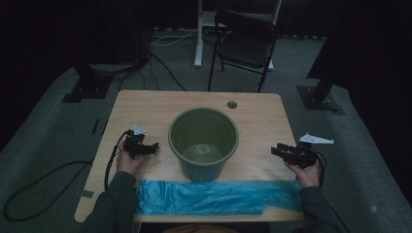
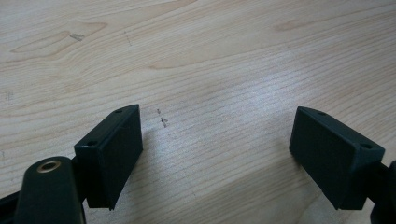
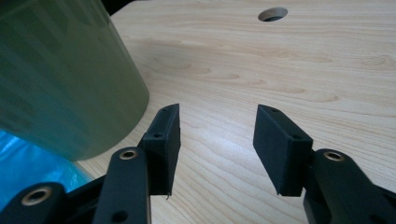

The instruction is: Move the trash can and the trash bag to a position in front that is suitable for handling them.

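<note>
Along the near tabletop (image 1: 145, 104) edge a thin, limp blue plastic bag (image 1: 214, 196) is laid flat; an edge pinch is judged best, both tools, left tool (image 1: 145, 148) and right tool (image 1: 282, 151), being held apart and empty beside the green plastic bin (image 1: 203, 141).

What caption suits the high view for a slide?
Person holds open left gripper and right gripper beside green bin, blue bag flat in front.

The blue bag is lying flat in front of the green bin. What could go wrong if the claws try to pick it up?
1. The blue bag is thin and flat on the table, so the open left claw or right claw might slip off or tear it.
2. The green bin is empty, so a bump could tip it.
3. The bag's near edge overhangs the table and might slide off.
</note>
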The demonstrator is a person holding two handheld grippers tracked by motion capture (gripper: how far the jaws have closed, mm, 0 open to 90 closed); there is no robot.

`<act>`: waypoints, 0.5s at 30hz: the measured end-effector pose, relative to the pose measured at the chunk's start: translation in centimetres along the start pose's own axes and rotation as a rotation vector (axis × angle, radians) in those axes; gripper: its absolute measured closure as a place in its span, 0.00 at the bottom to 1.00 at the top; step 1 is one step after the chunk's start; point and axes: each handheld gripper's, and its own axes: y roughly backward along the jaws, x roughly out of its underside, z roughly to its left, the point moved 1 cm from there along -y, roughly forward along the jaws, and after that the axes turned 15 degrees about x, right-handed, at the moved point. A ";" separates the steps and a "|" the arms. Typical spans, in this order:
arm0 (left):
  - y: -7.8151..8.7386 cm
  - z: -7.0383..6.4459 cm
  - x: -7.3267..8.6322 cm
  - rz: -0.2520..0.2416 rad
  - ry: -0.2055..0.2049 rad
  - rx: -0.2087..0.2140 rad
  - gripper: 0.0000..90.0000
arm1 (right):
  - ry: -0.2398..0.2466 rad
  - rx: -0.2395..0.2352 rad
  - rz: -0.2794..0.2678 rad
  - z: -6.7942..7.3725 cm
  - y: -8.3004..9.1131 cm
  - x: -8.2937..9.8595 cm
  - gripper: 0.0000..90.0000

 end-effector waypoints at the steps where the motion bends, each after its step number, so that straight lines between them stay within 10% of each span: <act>1: 0.0 0.0 0.0 0.001 0.000 0.000 0.19 | 0.007 -0.002 0.005 0.1 0.0 0.0 0.55; 15: 0.1 -0.1 0.0 0.009 0.003 -0.001 0.20 | 0.138 -0.010 0.049 2.0 -0.3 0.4 0.53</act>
